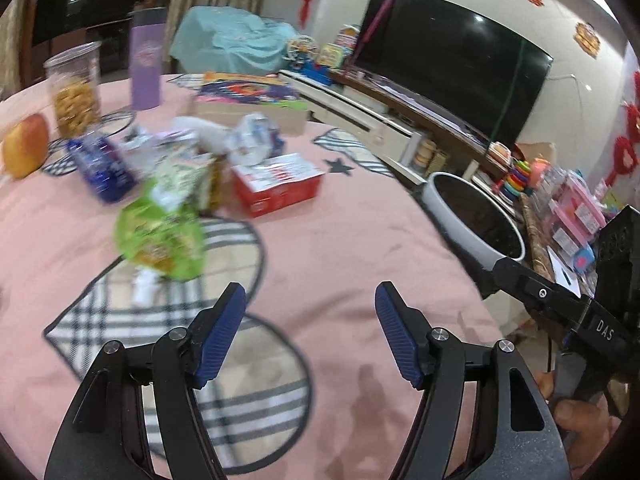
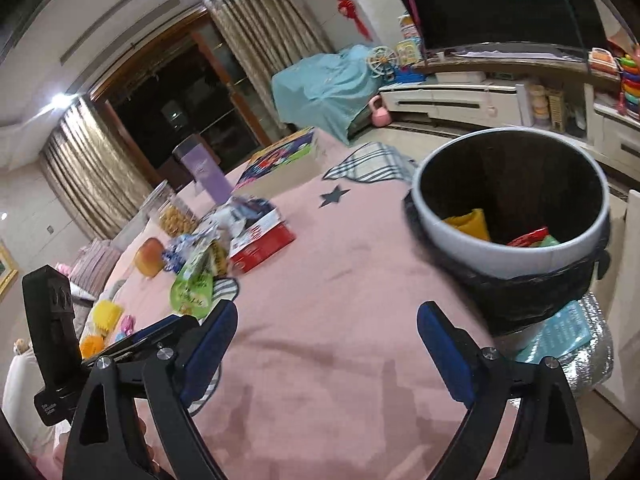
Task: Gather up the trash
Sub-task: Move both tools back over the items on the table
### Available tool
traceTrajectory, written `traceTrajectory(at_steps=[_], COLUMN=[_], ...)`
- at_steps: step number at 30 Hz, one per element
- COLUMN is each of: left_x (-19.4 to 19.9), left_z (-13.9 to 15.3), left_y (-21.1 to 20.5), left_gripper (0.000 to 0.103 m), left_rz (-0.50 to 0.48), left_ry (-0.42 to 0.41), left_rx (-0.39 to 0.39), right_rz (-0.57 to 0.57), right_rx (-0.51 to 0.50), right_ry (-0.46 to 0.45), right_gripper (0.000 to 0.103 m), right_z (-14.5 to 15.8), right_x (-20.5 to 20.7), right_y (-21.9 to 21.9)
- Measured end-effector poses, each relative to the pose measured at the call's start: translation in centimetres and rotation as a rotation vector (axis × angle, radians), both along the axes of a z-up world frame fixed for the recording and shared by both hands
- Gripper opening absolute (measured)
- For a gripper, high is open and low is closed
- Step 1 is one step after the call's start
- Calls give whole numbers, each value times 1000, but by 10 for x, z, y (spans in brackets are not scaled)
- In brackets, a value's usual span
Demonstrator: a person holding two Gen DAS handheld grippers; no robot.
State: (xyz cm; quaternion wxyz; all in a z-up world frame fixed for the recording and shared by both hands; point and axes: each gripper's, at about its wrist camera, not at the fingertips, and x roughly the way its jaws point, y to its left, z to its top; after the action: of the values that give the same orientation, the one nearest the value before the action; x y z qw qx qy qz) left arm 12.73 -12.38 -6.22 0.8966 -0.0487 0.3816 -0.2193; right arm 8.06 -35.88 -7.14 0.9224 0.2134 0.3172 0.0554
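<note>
Over the pink cloth-covered desk (image 1: 360, 232) both claws – left claw (image 1: 310, 334), right claw (image 2: 326, 344) – hang spread and empty, the crumpled green snack wrapper (image 1: 160, 240) near the left; blurred, hasty reach could push it away.

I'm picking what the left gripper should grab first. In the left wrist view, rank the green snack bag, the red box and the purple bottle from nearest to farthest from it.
1. Green snack bag: nearest, ahead and left of the left gripper.
2. Red box: mid-table, behind the bag.
3. Purple bottle: farthest, upright at the table's far side.
</note>
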Motion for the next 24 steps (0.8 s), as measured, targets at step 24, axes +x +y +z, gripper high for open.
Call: traceTrajectory(at_steps=[24], left_x=[21], left_z=[-20], left_y=[84], left_gripper=[71], left_rz=[168], left_ry=[74], left_rx=[37], right_rz=[173], right_rx=[-107], right_ry=[54], right_gripper=[94], right_z=[-10], right_x=[50], right_y=[64])
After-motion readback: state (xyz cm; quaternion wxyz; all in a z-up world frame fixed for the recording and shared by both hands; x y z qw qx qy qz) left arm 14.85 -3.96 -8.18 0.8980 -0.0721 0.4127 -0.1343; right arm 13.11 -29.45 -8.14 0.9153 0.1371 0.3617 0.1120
